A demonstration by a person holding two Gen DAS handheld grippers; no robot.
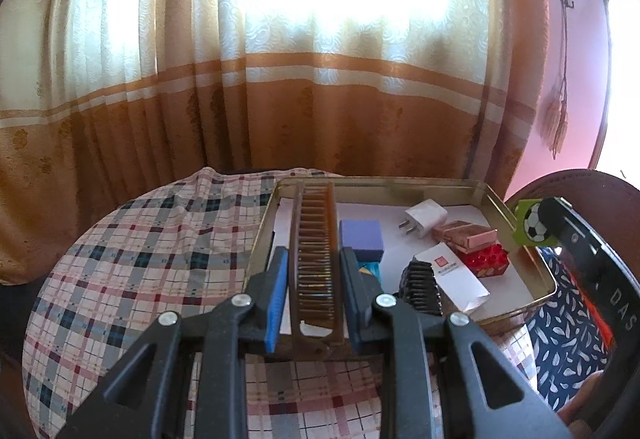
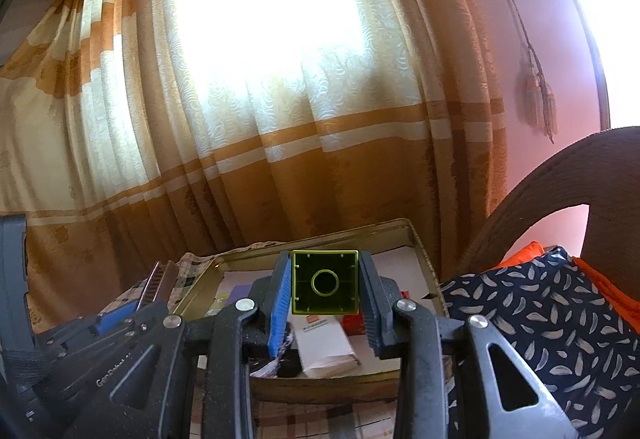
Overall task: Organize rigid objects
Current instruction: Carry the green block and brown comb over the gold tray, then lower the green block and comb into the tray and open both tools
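Note:
My left gripper (image 1: 313, 271) is shut on a brown folding comb (image 1: 314, 239), held over the left end of the gold metal tin (image 1: 520, 239). My right gripper (image 2: 325, 281) is shut on a green toy brick (image 2: 324, 281), hollow underside facing the camera, above the tin (image 2: 320, 385). In the left wrist view that brick (image 1: 530, 225) shows a football picture and hangs over the tin's right rim. The comb (image 2: 158, 283) shows at the left of the right wrist view.
In the tin lie a purple block (image 1: 362, 235), a white charger plug (image 1: 424, 217), a pink box (image 1: 466, 235), a red box (image 1: 486, 261), a white card box (image 1: 456, 279) and a black comb piece (image 1: 422, 283). Plaid cloth (image 1: 140, 259) covers the table. Curtain behind; patterned fabric (image 2: 540, 319) at right.

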